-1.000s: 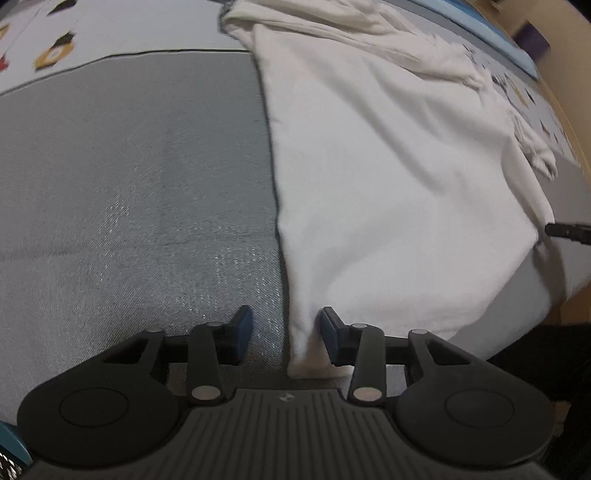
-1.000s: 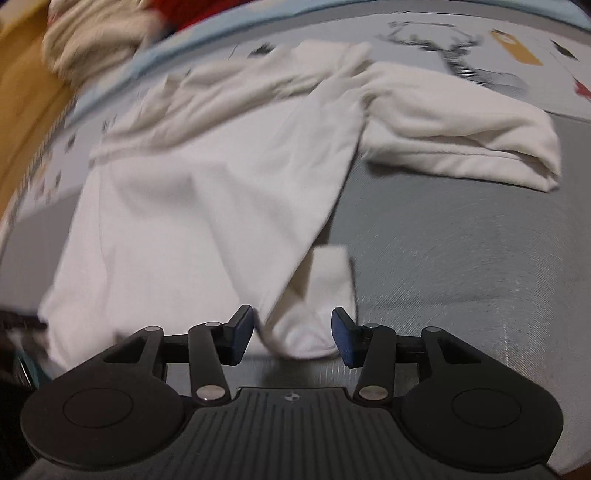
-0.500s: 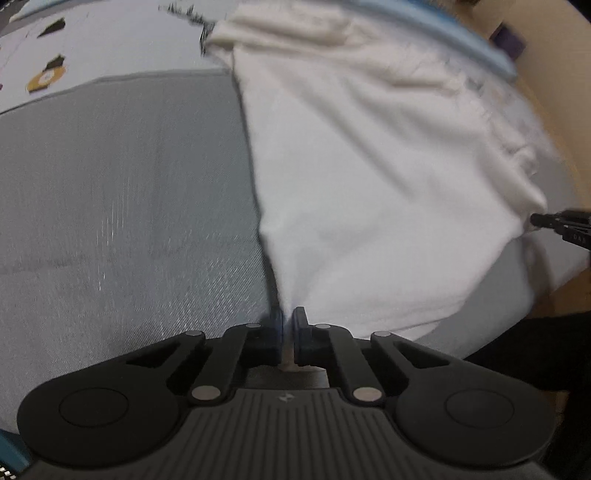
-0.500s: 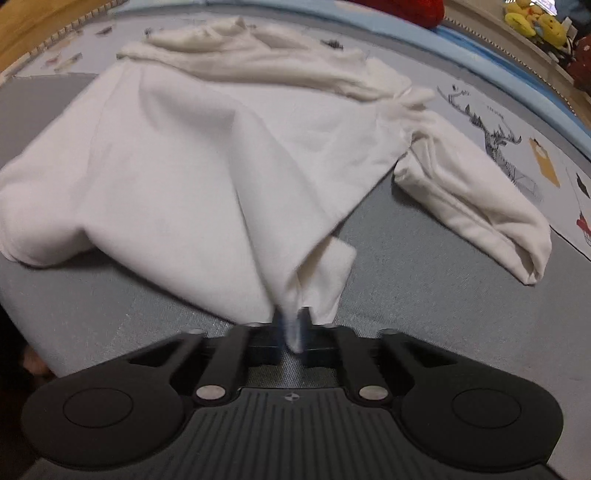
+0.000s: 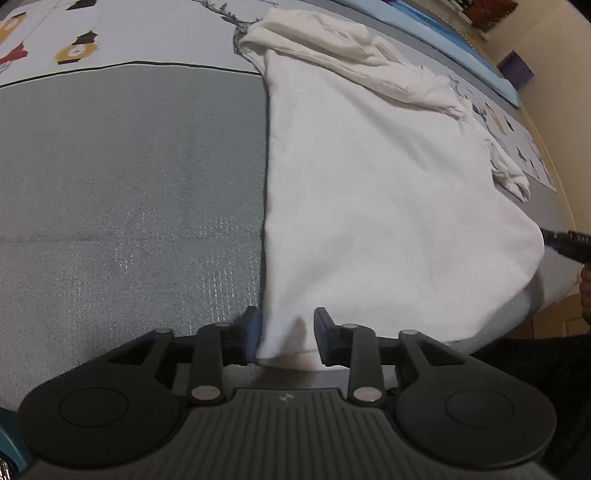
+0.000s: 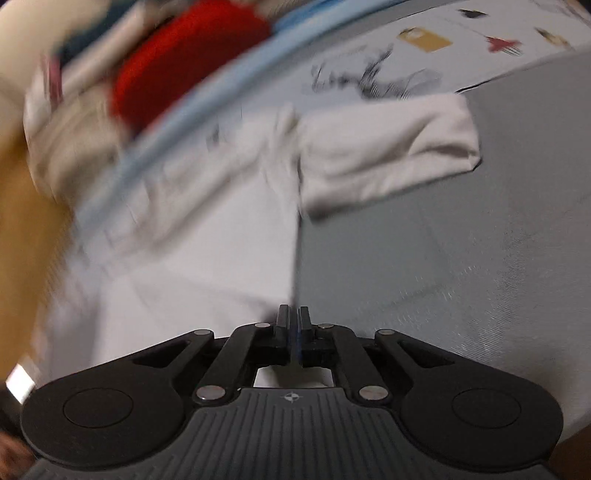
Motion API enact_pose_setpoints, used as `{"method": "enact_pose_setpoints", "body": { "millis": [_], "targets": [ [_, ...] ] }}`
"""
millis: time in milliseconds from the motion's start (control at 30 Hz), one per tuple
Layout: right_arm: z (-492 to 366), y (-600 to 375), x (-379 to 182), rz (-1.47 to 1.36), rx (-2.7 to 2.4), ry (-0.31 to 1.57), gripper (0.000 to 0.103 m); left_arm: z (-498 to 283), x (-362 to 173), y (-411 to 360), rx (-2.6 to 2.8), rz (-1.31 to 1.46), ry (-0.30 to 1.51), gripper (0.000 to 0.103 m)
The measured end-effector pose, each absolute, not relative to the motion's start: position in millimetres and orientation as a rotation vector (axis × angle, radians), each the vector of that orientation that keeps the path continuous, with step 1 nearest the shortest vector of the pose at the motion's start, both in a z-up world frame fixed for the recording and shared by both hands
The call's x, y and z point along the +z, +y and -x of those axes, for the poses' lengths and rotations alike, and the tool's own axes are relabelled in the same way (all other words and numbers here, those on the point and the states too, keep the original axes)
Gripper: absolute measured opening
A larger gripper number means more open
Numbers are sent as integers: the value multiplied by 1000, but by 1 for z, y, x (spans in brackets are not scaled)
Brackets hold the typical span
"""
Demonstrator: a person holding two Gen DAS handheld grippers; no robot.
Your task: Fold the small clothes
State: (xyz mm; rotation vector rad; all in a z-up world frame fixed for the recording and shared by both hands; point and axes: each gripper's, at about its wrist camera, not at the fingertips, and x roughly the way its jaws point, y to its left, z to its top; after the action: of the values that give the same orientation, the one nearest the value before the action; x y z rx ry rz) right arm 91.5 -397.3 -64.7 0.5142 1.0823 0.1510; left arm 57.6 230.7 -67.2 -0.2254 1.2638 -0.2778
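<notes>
The left gripper [image 5: 284, 336] is seen with its jaws parted, having just been opening; the near corner of the white garment [image 5: 369, 192] lies between the blue pads, the left pad touching the cloth edge and the right pad standing clear of it, so no grip is made. The right gripper [image 6: 294, 325] is seen with its jaws drawn almost together, only a thin slit left between them; whether cloth is pinched in that slit cannot be told. Its jaws have just been opening slightly.

From the left gripper, the garment is spread ahead and to the right over the grey bedspread [image 5: 129, 203], its straight folded edge running directly away from the left pad. Its crumpled top and a sleeve are bunched at the far end. From the right gripper, the garment [image 6: 203, 240] lies ahead and to the left, with a folded sleeve [image 6: 388, 147] lying ahead and to the right; this view is blurred.

Beyond the bedspread a patterned sheet [image 5: 129, 33] is seen. A red object [image 6: 184, 62] is seen blurred, far ahead-left of the right gripper.
</notes>
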Motion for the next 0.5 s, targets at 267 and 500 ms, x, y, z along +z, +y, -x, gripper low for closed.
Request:
{"method": "enact_pose_setpoints", "body": {
  "millis": [267,500],
  "targets": [
    [-87,-381,-64,-478,250,1099,50,-63,-79,227,-261,202,1303,35],
    [-88,-348,-76,-324,368,1200,51,-65,-85,217,-267,179,1318,35]
  ]
}}
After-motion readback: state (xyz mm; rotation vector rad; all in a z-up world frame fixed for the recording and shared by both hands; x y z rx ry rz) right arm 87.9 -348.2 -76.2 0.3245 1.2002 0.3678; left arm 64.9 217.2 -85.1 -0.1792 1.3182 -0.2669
